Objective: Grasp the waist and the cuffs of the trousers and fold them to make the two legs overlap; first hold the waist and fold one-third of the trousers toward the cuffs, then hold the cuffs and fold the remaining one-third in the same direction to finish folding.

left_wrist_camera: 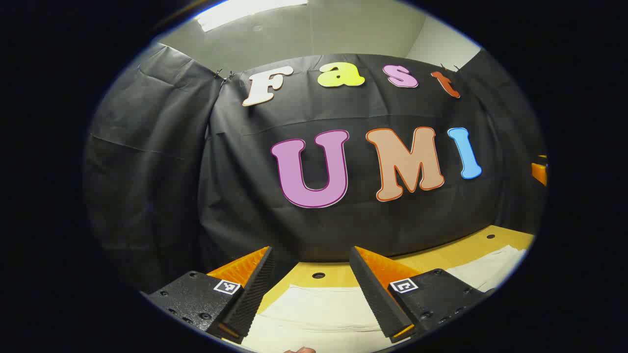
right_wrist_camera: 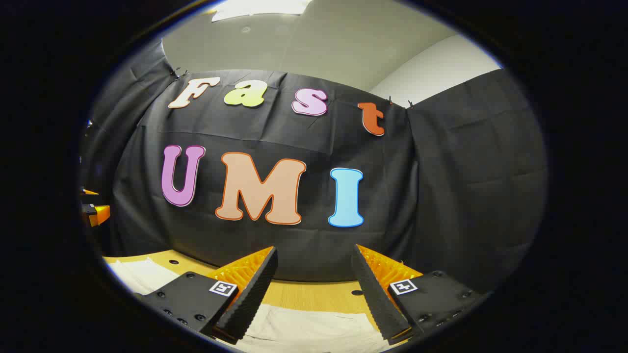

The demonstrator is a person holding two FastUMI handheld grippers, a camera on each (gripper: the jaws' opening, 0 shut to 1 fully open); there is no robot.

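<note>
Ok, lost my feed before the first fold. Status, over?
Left gripper open, right gripper open, both above pale trousers lying on the wooden table. Nothing gripped. Nothing in the way.

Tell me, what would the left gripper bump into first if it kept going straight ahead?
Probably the black cloth wall. The left gripper is open and points over the trousers on the wooden table, though depth is uncertain.

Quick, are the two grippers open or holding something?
Left gripper: open, holding nothing, above the trousers.
Right gripper: open, holding nothing.
</note>
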